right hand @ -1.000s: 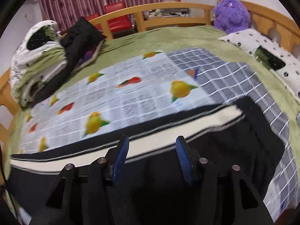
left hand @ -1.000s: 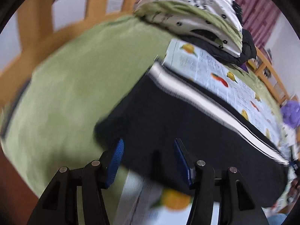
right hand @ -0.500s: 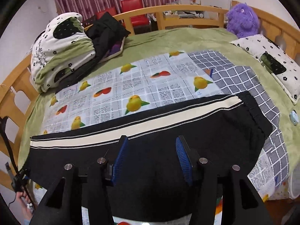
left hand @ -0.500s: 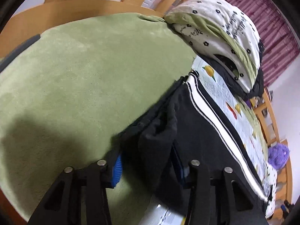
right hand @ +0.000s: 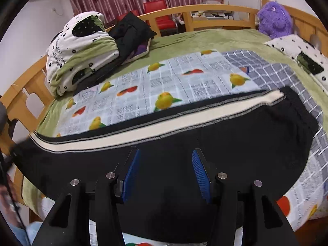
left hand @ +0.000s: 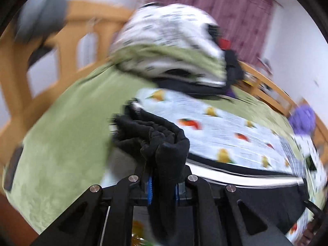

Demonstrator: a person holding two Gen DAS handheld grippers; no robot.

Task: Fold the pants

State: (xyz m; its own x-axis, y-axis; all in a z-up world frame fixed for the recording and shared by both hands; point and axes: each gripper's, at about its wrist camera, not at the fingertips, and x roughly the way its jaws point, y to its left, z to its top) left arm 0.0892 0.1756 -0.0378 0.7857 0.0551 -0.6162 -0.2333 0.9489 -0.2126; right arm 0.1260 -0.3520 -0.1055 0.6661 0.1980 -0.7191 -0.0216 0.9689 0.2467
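Observation:
Black pants (right hand: 225, 143) with a white side stripe (right hand: 164, 127) lie spread lengthwise across the bed. In the left wrist view one end of the pants (left hand: 160, 139) is bunched up and lifted off the bed, and my left gripper (left hand: 163, 186) is shut on that black fabric. The view is blurred by motion. My right gripper (right hand: 166, 174) hovers open over the middle of the pants, its blue pads (right hand: 133, 170) wide apart with nothing pinched between them.
Under the pants lie a fruit-print sheet (right hand: 164, 82) and a checked sheet (right hand: 276, 71) on a green blanket (left hand: 61, 133). A folded quilt (right hand: 78, 51) and black clothes (right hand: 131, 32) sit at the far left, a purple plush toy (right hand: 274, 18) and a pillow (right hand: 303, 53) at the right. A wooden rail (right hand: 205, 10) rings the bed.
The left gripper's fingers closed on the end of the pants and lifted it, bunching the fabric. The right gripper shifted sideways over the pants, still open.

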